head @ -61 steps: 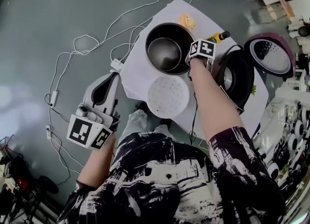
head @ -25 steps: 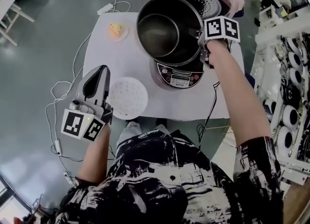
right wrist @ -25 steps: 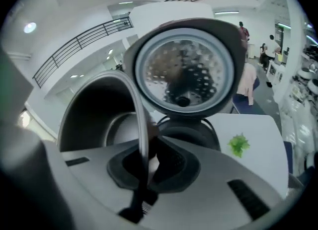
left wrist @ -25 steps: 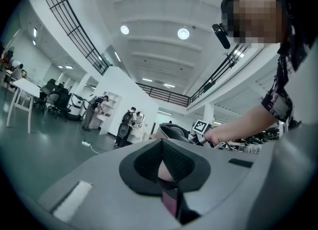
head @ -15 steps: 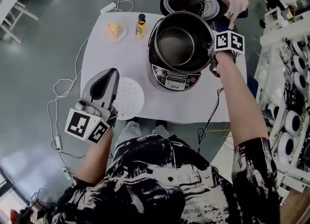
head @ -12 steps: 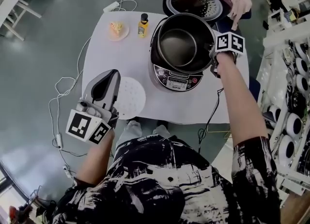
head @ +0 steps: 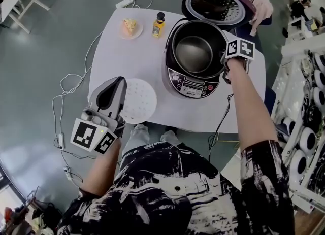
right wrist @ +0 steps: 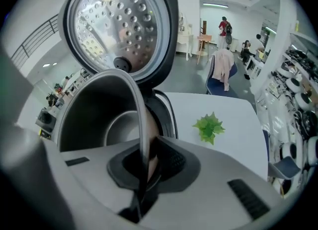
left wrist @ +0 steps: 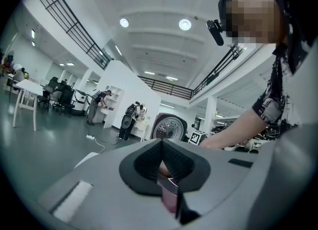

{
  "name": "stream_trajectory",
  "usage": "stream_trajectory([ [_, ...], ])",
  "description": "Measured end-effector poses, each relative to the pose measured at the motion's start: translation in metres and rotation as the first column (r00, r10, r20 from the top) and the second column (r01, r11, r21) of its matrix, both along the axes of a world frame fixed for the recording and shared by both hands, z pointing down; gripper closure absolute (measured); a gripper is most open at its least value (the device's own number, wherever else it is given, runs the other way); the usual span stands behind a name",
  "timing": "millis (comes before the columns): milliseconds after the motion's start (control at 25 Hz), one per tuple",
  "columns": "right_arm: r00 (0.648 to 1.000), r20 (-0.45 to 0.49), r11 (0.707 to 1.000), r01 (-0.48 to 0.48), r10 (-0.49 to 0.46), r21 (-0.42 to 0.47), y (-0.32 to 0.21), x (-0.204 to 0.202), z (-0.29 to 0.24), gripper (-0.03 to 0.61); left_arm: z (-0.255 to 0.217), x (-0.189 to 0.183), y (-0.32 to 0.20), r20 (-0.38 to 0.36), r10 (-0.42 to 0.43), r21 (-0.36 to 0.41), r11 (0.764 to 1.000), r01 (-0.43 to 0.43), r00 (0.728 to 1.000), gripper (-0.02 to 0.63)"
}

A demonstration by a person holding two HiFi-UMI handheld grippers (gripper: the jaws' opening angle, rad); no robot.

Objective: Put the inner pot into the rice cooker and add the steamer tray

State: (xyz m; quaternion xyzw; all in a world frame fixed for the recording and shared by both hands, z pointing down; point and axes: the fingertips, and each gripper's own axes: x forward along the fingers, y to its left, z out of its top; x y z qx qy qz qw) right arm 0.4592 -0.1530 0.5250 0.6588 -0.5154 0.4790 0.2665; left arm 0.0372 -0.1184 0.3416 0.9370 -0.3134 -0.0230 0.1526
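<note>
Right gripper (head: 226, 59) clamps inner pot (head: 195, 51) rim beside open lid (head: 218, 5); left gripper (head: 119, 81) seemingly shut.

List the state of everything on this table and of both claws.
cooker lid: open, tipped back.
inner pot: in the cooker, rim pinched.
steamer tray: flat on the table, untouched.
bottle: upright, capped.
right claw: shut on the inner pot's rim.
left claw: shut, empty.

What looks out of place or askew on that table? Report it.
Nothing spilled or damaged. The steamer tray lies at the near edge of the table and seems to overhang it slightly. The inner pot is down in the rice cooker, with the right gripper clamped on its rim.
</note>
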Motion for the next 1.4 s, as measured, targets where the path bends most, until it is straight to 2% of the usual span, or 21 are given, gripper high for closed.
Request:
stream_trajectory([
  [200, 0.997, -0.07, 0.999, 0.015, -0.018, -0.043, -0.002, 0.001, 0.008, 0.569, 0.006, -0.012, -0.003, -0.002, -0.022, -0.016, 1.0, 0.022, 1.0, 0.609],
  [400, 0.995, -0.094, 0.997, 0.011, -0.018, -0.072, -0.002, 0.001, 0.015, 0.571, 0.01, -0.02, -0.005, -0.006, -0.032, -0.021, 0.999, 0.032, 0.999, 0.609],
  [840, 0.976, -0.181, 0.981, 0.092, -0.123, -0.17, 0.002, -0.004, 0.03, 0.559, 0.014, -0.037, -0.007, -0.002, -0.051, -0.033, 0.998, 0.051, 0.999, 0.609],
  [1400, 0.996, -0.057, 0.991, 0.059, -0.066, -0.117, 0.007, -0.01, 0.02, 0.528, 0.007, -0.037, -0.005, -0.026, -0.041, -0.021, 0.999, 0.04, 0.999, 0.609],
])
